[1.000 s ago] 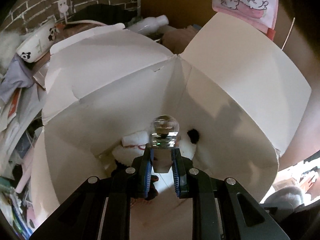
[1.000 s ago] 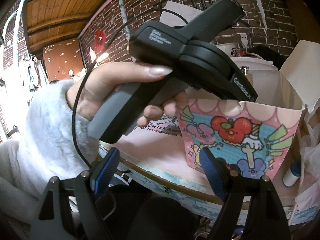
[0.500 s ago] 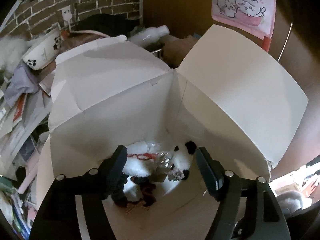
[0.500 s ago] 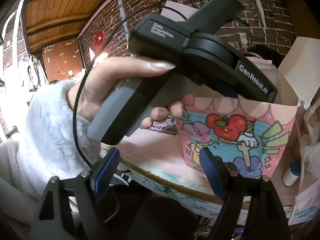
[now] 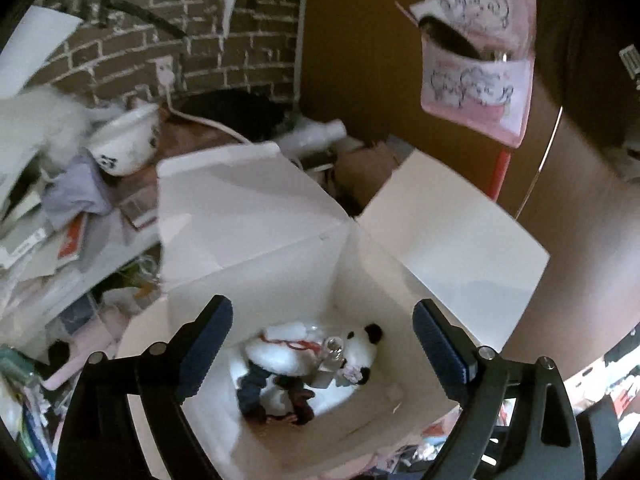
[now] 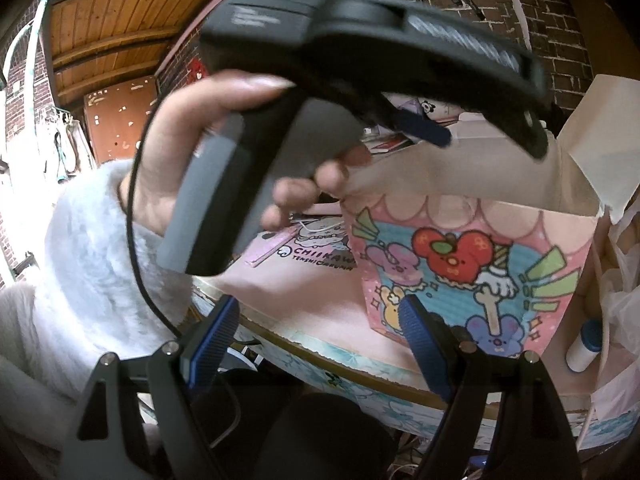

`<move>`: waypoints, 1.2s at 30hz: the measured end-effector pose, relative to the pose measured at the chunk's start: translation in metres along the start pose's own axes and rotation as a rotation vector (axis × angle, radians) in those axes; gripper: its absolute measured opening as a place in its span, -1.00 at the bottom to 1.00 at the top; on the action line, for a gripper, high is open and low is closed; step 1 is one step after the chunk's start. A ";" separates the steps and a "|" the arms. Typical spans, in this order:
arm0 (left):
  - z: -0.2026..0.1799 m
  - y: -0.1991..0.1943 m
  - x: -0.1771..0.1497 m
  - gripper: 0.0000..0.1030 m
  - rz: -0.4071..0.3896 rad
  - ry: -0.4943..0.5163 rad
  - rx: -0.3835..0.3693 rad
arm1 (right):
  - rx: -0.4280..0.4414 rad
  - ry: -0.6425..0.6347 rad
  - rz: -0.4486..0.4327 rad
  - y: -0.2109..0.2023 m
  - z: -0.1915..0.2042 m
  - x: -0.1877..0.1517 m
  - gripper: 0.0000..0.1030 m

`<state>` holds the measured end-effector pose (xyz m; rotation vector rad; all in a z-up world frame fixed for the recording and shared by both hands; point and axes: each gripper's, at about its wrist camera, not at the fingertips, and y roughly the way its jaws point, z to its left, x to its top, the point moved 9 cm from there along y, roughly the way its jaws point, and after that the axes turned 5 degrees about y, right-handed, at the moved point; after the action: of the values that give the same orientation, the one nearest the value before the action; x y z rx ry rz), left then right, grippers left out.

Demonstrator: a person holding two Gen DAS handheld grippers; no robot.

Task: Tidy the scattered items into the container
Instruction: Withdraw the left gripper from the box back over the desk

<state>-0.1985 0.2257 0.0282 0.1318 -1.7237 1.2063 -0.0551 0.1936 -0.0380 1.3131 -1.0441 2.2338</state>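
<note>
The white box (image 5: pixel 256 216) stands with its flaps spread, and my left gripper (image 5: pixel 320 312) hovers above its mouth. Its jaws are still opening and nothing is between them. At the bottom of the box a clear glass ball on a silver base (image 5: pixel 334 350) lies on a panda plush (image 5: pixel 362 342) and a white plush (image 5: pixel 280 354). In the right wrist view the same box shows its pink cartoon side (image 6: pixel 460 264). My right gripper (image 6: pixel 318 308) stands open and empty before the pink desk mat (image 6: pixel 304 288). A hand (image 6: pixel 224 140) in a fluffy white sleeve holds the left gripper's handle above the box.
Left of the box lie piled papers, cloth and a panda-print bowl (image 5: pixel 124 148). A white bottle (image 5: pixel 316 138) lies behind the box, under a brick wall. A pink wall pocket (image 5: pixel 480 52) hangs at the upper right. A blue-capped white tube (image 6: pixel 584 346) stands beside the box.
The left gripper opened and let go of the glass ball, which now lies in the box on the plush. The gripper then rose and drew back. The right gripper kept still.
</note>
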 end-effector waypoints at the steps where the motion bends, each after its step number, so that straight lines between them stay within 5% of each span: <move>1: 0.003 -0.007 0.000 0.76 -0.017 -0.004 0.007 | 0.000 0.000 0.000 0.000 0.000 0.000 0.55; 15: 0.062 -0.093 -0.040 0.90 -0.195 -0.071 0.201 | 0.015 -0.025 0.028 0.018 0.013 -0.001 0.55; 36: 0.174 -0.156 -0.175 0.91 -0.222 -0.339 0.412 | -0.015 -0.080 0.069 0.055 0.040 -0.007 0.65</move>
<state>-0.1340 -0.0567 -0.0053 0.7934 -1.6631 1.4136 -0.0612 0.1275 -0.0551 1.3903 -1.1482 2.2352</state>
